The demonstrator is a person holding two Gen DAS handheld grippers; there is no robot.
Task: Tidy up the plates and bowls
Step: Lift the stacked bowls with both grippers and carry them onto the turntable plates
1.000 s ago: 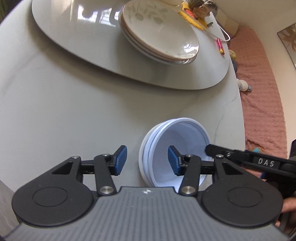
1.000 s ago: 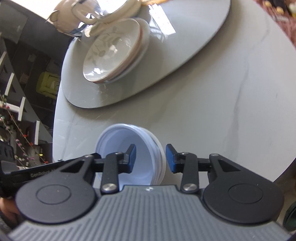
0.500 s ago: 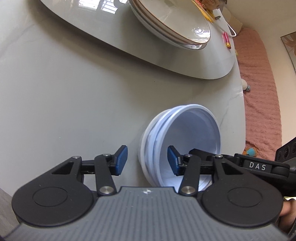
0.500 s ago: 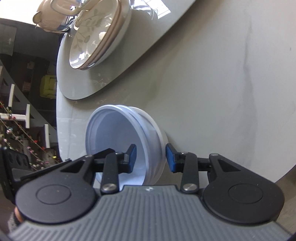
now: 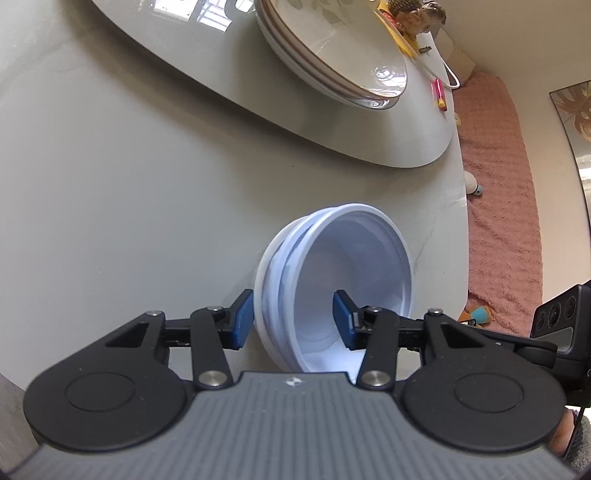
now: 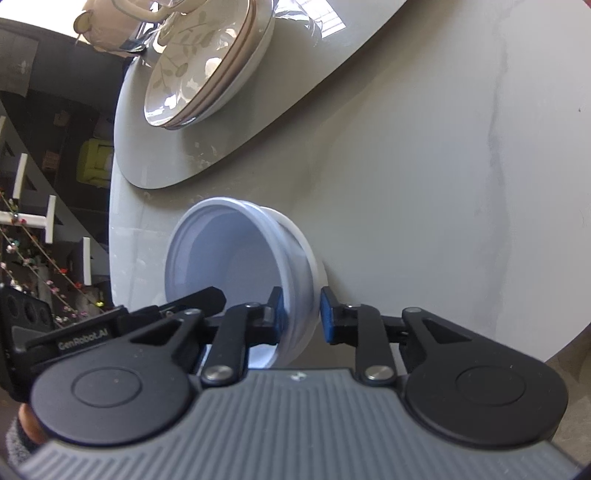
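Note:
A stack of white bowls (image 5: 351, 266) (image 6: 221, 258) sits on the grey table (image 5: 110, 184) near its edge. My left gripper (image 5: 292, 321) straddles the stack's left rim with jaws wide: one blue pad is just outside the wall, the other hangs free inside the top bowl. My right gripper (image 6: 301, 312) straddles the opposite rim and its jaws are closing, with both pads against the stacked walls. A stack of leaf-patterned plates (image 5: 332, 48) (image 6: 207, 66) rests on the raised grey turntable (image 5: 221, 74).
A cream teapot (image 6: 107, 26) stands behind the plates. Small items, including a red marker (image 5: 439, 94), lie on the turntable's far side. The table edge (image 5: 463, 236) runs close behind the bowls, with pink fabric (image 5: 498, 184) beyond. Dark shelving (image 6: 44, 184) lies off the other side.
Both grippers have come down over the bowl stack, which looms larger. The right jaws have narrowed onto the rim. The left jaws stay about as wide.

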